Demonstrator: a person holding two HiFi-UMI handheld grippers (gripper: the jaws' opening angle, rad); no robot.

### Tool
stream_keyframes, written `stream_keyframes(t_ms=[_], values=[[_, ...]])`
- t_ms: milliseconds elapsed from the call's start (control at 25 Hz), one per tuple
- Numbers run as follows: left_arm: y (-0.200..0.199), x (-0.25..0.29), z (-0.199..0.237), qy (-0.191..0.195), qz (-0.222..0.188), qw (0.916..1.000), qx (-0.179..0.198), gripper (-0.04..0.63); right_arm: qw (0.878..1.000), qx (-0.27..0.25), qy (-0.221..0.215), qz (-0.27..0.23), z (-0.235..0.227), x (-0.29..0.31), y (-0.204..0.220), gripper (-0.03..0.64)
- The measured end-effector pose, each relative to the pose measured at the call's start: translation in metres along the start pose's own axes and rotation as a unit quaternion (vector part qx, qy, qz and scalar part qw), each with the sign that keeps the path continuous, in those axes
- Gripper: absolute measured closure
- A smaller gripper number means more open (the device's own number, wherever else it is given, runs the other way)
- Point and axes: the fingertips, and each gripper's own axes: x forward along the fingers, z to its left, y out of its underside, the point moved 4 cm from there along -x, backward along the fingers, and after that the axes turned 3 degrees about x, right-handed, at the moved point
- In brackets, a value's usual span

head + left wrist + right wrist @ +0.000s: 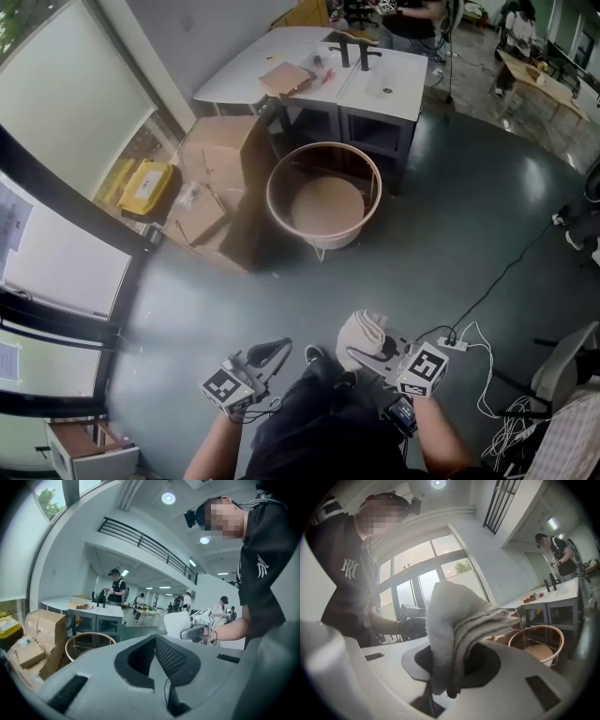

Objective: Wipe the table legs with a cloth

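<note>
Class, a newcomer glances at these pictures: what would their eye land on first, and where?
The folded white cloth clamped in the right gripper stands out, low in the head view beside the shut, empty left gripper. Ahead on the dark floor stands a round table next to piled cardboard boxes.

Only one mark is reading clearly — white interlocked letters, N over Y, are showing on the chest of the person's black shirt (349,567). The sheets (11,225) on the glass are showing print too small to read.
</note>
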Motion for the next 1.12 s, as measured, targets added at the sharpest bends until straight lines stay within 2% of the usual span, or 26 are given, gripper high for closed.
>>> stream_keyframes(t_ms=[80,240,360,440,560,680,840,1000,1120], values=[[0.001,0.014,0.010,-0.006,-0.007,1.0000,0.000,0.589,1.000,0.003,0.014,0.012,-0.013,-0.005,0.002,0.526],[-0.005,0.040,0.039,0.006,-0.029,0.9996,0.001,0.589,0.999,0.007,0.024,0.023,-0.043,0.001,-0.005,0.526],[0.014,0.060,0.072,0.002,-0.026,0.9996,0.012,0.589,0.999,0.005,0.027,0.043,-0.065,0.014,-0.011,0.526],[0.025,0.076,0.094,-0.021,-0.033,0.9992,0.000,0.589,0.997,-0.007,0.047,0.061,-0.086,0.019,-0.016,0.526],[0.031,0.093,0.121,-0.060,-0.069,0.9955,-0.025,0.589,0.993,-0.019,0.094,0.067,-0.115,0.022,-0.025,0.526],[0.041,0.113,0.138,-0.069,-0.072,0.9936,-0.052,0.589,0.990,-0.006,0.115,0.083,-0.151,0.029,-0.024,0.526],[0.067,0.141,0.163,-0.101,-0.057,0.9914,-0.061,0.589,0.987,-0.022,0.114,0.110,-0.204,0.038,-0.019,0.526],[0.108,0.190,0.192,-0.165,-0.041,0.9800,-0.104,0.589,0.981,-0.068,0.107,0.147,-0.279,0.026,-0.011,0.526],[0.123,0.235,0.200,-0.200,-0.036,0.9735,-0.105,0.589,0.985,-0.061,0.093,0.129,-0.348,0.006,-0.007,0.526]])
